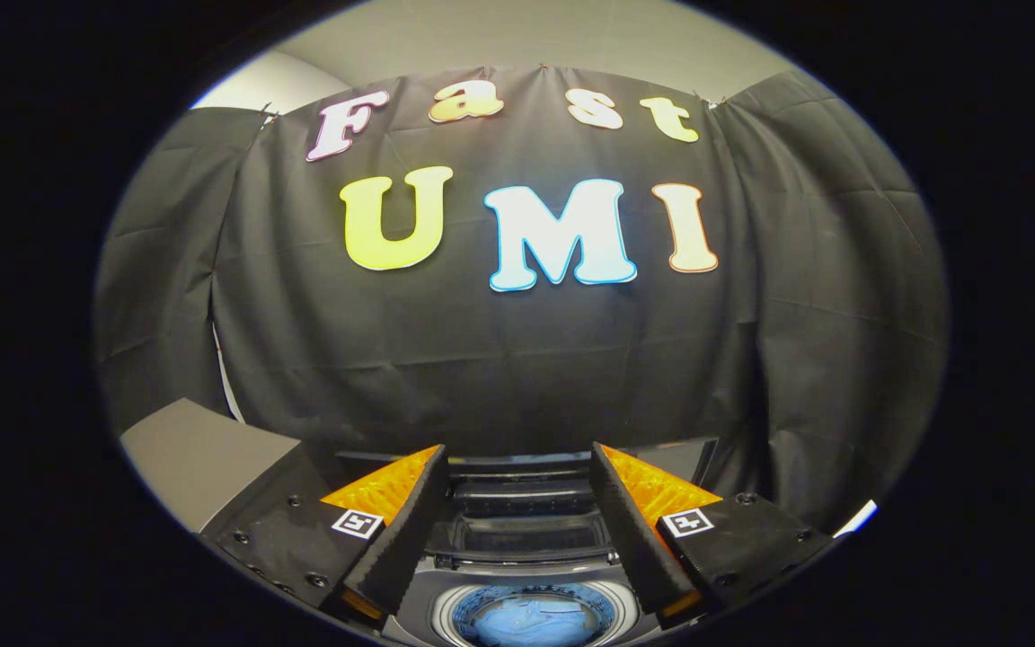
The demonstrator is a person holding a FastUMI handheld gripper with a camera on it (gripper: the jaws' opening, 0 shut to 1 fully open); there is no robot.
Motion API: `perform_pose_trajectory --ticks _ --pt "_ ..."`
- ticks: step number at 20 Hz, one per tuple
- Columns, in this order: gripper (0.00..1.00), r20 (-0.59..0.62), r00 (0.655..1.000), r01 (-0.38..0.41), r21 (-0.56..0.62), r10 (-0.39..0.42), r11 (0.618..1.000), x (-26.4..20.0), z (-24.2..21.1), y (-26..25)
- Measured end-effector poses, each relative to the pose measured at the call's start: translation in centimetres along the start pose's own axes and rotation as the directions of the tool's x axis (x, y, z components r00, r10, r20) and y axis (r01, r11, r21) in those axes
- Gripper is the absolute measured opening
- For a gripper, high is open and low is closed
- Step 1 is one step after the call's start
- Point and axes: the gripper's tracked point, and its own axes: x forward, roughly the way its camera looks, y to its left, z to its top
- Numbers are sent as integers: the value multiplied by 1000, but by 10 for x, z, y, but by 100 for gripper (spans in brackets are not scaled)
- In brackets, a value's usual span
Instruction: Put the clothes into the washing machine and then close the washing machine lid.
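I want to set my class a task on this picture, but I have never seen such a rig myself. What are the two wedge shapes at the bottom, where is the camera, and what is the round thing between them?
The camera rides on a hand-held gripper and looks forward along its two fingers: those are the wedges. They stand apart, so the gripper is open and holds nothing. Between and below them you look down into a top-loading washing machine. The round opening is its drum, with light blue clothes already lying inside. The lid looks raised, just beyond the opening, so closing it seems still to be done. Behind is the booth's black cloth wall.
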Motion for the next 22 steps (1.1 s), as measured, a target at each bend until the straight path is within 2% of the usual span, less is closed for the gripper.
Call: perform_pose_trajectory --ticks 6,15,20,22 --pt "97 -11 1000 -8 31 9 999 36 7 3" --pt "97 -71 997 -21 57 25 998 88 -9 9" --pt "97 -103 994 34 20 -32 999 109 -23 -5" --pt "97 -119 992 30 -4 -30 1000 112 -31 -3"
